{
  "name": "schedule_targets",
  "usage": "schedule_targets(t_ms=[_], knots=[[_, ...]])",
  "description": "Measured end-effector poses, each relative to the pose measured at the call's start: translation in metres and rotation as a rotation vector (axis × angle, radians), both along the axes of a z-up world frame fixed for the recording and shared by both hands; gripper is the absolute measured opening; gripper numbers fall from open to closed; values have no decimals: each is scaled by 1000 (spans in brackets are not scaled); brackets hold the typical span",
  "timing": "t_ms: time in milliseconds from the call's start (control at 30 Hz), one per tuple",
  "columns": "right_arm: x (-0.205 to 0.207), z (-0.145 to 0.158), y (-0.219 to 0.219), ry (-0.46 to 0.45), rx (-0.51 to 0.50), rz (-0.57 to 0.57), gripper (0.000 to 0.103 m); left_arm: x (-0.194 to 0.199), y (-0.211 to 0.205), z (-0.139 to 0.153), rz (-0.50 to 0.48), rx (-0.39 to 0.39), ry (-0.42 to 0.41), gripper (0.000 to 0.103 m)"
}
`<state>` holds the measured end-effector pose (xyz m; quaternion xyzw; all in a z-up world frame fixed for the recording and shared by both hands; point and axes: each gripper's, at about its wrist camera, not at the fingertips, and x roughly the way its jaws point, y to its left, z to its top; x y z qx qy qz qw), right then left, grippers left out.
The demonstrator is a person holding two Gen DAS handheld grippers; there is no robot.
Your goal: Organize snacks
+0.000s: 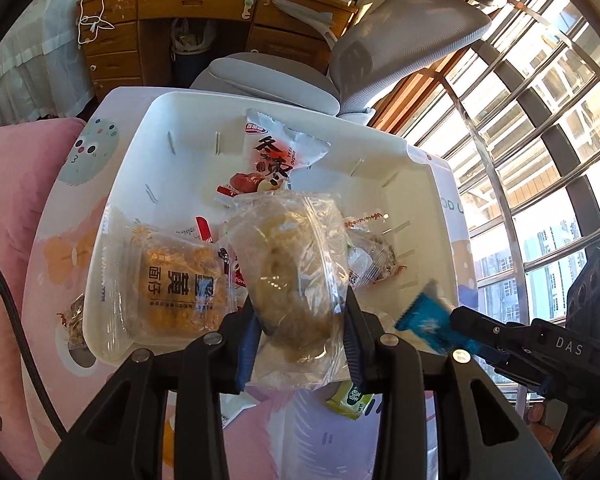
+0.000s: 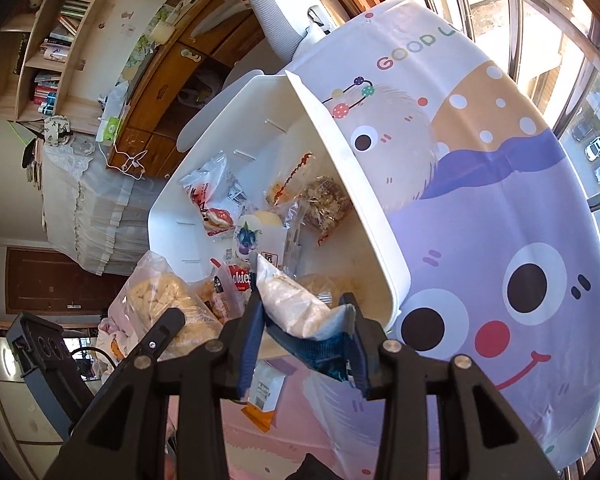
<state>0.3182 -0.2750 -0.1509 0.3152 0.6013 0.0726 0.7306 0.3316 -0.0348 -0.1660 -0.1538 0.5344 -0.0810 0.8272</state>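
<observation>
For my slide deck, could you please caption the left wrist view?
Left tongs gripping a clear-bagged pastry above the white snack bin, right tongs bringing a blue packet.

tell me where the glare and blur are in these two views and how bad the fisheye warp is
Left wrist view: window is blown out at right, its bars bow strongly, and the blue packet in the right gripper is motion-smeared. Right wrist view: sunlight washes out the white bin rim and cartoon cloth; the bookshelf curves at the edge.
</observation>
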Motion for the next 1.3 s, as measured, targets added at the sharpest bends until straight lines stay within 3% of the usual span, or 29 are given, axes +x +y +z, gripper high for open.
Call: schedule_targets(t_ms=[167, 233, 767, 1000, 1300], knots=[[0, -3, -1, 21, 11, 13, 40, -3, 1, 5, -1, 9, -4, 39], [-2, -2, -2, 20, 14, 14, 40, -7, 1, 9, -4, 17, -8, 47], [-45, 21, 5, -53, -50, 41, 43, -70, 20, 37, -21, 35, -19, 54], [-68, 13, 17, -61, -121, 79, 44, -101, 37, 29, -30, 61, 20, 57], [-91, -13, 40, -81, -232, 137, 44, -120, 49, -4, -88, 128, 82, 60]])
